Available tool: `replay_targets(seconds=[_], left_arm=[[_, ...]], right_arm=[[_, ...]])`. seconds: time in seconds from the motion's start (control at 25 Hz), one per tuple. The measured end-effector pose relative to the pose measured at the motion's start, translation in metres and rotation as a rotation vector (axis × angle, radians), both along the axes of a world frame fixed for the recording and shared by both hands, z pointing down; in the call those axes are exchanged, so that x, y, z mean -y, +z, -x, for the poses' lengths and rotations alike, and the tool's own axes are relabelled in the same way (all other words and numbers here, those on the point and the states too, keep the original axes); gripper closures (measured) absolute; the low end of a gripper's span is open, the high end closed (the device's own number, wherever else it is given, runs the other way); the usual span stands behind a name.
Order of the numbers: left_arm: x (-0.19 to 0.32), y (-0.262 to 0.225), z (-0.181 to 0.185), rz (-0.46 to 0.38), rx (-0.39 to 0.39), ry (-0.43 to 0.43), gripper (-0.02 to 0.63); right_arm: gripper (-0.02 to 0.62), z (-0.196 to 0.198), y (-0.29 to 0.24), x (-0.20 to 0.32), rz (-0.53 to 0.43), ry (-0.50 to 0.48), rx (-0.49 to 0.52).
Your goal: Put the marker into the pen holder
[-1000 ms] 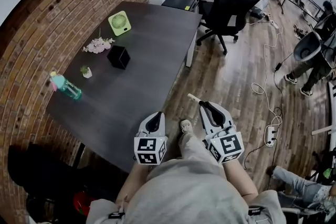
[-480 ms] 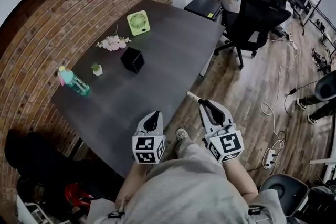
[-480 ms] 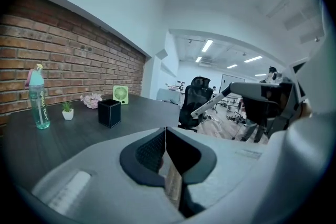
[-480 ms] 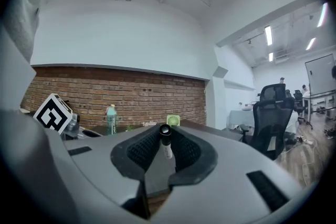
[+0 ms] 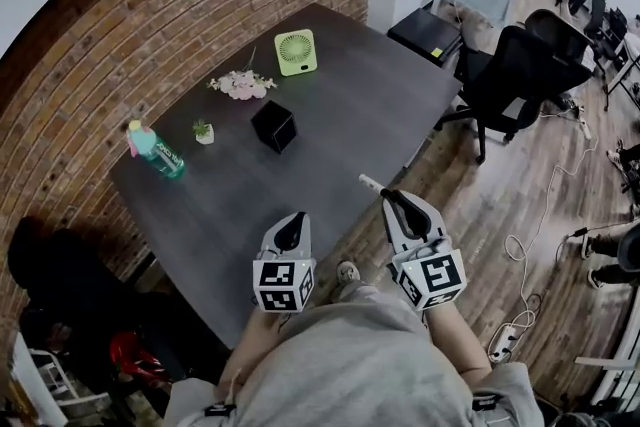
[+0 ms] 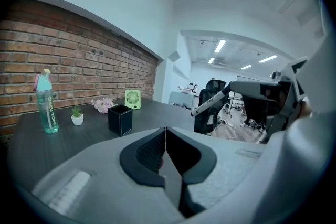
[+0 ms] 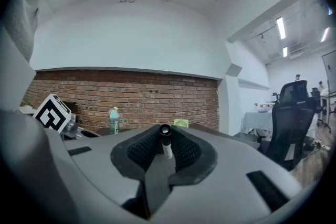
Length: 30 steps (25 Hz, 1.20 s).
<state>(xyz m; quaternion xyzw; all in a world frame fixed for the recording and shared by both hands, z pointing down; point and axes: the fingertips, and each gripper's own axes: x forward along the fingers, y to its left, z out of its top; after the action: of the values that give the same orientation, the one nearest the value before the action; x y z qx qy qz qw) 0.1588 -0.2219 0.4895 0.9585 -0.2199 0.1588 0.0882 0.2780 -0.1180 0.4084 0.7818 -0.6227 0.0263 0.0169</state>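
- Grip on the slim white marker [image 7: 166, 140] is confirmed: it is clamped between the jaws of the right gripper [image 7: 166, 150], with one end projecting forward.
- Left gripper [image 6: 165, 148] is found closed, with nothing held.
- Black square pen holder [image 5: 273, 125] is located on the dark table [image 5: 350, 115], well apart from both grippers.
- Marker should be carried above the holder's opening, turned upright, lowered inside and only then released; a tilted entry is judged likely to catch the rim.
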Motion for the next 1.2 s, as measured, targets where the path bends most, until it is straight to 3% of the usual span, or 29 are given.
replay_targets(seconds=[0.52,1.2], left_arm=[[0.050,-0.006,-0.007,-0.012,0.000,-0.182,0.589],[0.099,0.000,0.008,-0.016,0.000,-0.385,0.589]], right_arm=[[0.529,-0.030,-0.010,0.078,-0.026,-0.179,-0.012],[0.529,-0.030,-0.008,0.174,-0.040,-0.402,-0.043]])
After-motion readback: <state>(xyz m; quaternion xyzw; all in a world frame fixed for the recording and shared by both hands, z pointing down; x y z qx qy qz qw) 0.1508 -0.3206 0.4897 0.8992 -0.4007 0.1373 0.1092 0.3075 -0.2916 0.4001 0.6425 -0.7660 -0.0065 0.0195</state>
